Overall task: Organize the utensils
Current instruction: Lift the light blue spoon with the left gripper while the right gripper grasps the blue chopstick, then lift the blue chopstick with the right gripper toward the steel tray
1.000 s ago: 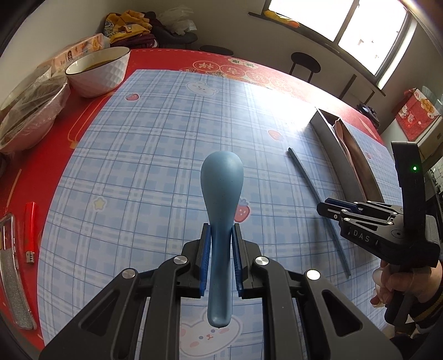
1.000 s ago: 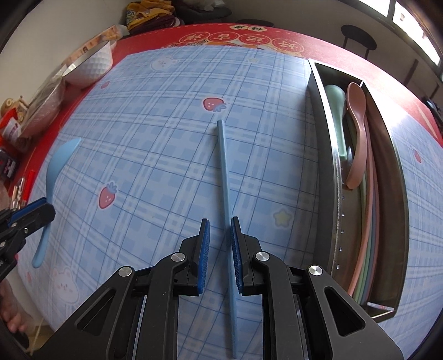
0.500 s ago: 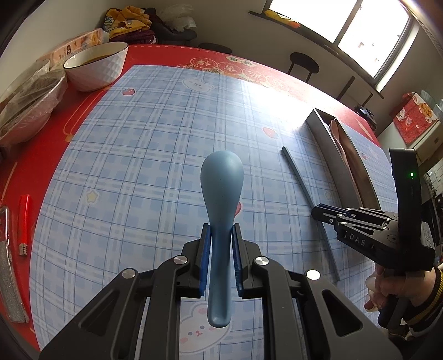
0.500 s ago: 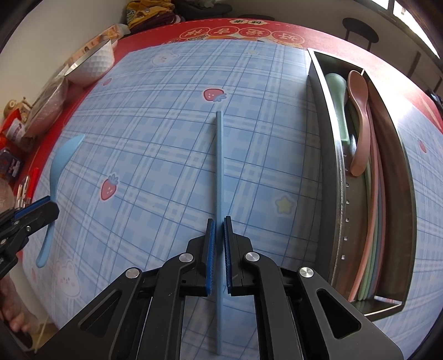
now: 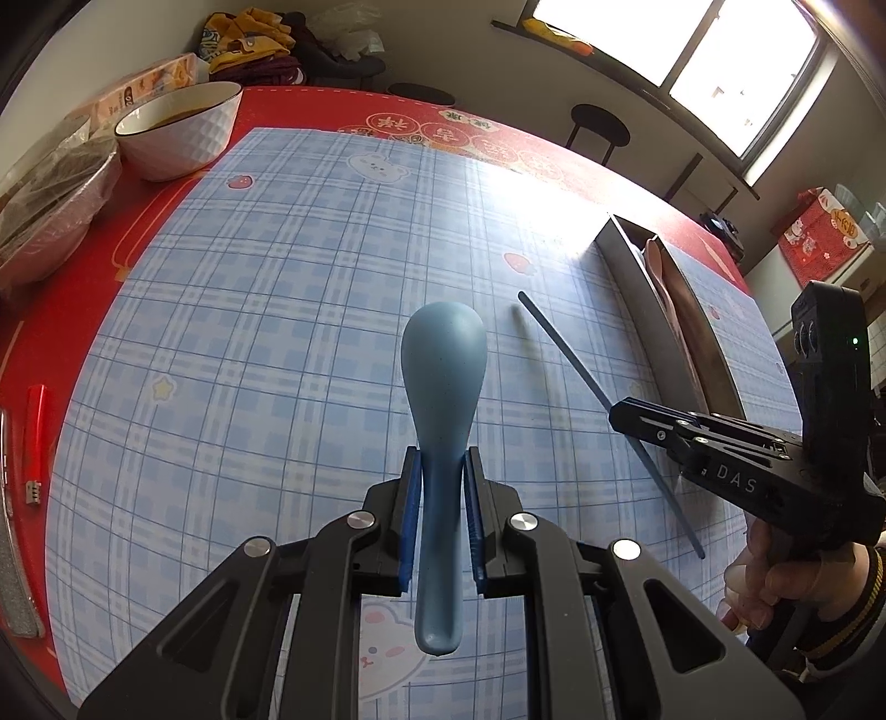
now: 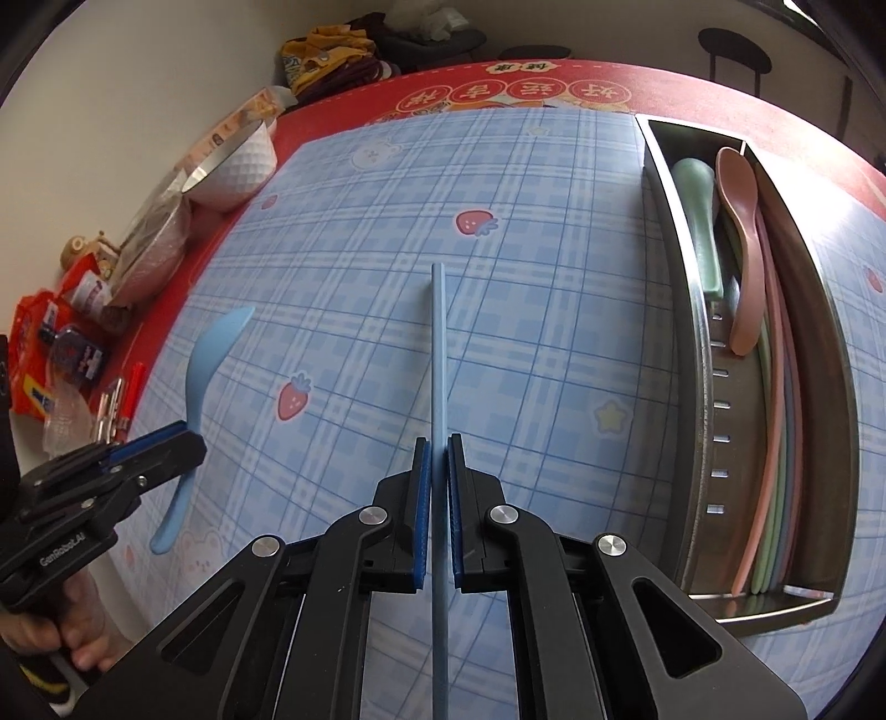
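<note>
Left claw [image 5: 441, 518] clamped on blue spoon [image 5: 441, 387]; right claw [image 6: 437, 512] gripping blue chopstick [image 6: 438, 354]. Best lowered lengthwise into steel tray [image 6: 830, 354] at frame right, beside pink spoon [image 6: 742, 243], level.

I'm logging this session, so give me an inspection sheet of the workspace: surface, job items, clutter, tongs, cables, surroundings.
Surface: blue plaid mat with strawberry and bear prints over a red tablecloth.
Job's things: blue plastic spoon; long blue chopstick; steel utensil tray holding a green spoon, a pink spoon and pastel chopsticks.
Clutter: white faceted bowl, plastic-wrapped dish, red lighter, snack packets.
Grippers: left tongs shut on the spoon's handle; right tongs shut on the chopstick.
Cables: nothing seen.
Surroundings: bright window, black stool, clothes pile.
</note>
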A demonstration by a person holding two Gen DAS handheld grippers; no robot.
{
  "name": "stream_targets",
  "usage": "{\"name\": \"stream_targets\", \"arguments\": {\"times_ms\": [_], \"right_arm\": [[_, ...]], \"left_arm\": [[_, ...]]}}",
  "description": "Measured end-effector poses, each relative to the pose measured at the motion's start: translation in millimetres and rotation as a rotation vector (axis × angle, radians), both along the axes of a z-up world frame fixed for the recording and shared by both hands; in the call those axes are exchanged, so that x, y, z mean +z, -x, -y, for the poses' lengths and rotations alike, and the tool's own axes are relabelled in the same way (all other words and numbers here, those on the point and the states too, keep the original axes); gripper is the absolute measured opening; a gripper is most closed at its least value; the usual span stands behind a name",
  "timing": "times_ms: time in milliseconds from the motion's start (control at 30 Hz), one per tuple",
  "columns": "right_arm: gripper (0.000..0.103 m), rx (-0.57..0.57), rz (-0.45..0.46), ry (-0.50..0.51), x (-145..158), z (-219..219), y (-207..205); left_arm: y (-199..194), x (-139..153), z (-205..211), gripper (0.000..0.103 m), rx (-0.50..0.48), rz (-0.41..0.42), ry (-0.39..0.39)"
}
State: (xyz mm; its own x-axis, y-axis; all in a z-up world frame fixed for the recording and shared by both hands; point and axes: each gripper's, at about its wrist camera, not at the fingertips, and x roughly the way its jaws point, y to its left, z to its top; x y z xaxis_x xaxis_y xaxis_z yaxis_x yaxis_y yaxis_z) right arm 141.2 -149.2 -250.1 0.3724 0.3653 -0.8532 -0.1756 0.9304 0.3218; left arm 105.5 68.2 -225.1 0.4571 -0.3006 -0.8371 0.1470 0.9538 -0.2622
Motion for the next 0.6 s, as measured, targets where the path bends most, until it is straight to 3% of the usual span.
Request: {"name": "stream_targets", "arguments": {"times_ms": [333,600], "right_arm": [[0.006,-0.060,0.059,-0.080,27.4,32.4,3.2],[0.006,-0.014,-0.070,-0.023,-1.6,23.6,7.7]], "left_arm": [[-10.2,10.3,25.0,0.015,-0.048,0.019,0.000],[-10.1,9.3,35.8,0.015,-0.068,0.015,0.004]]}}
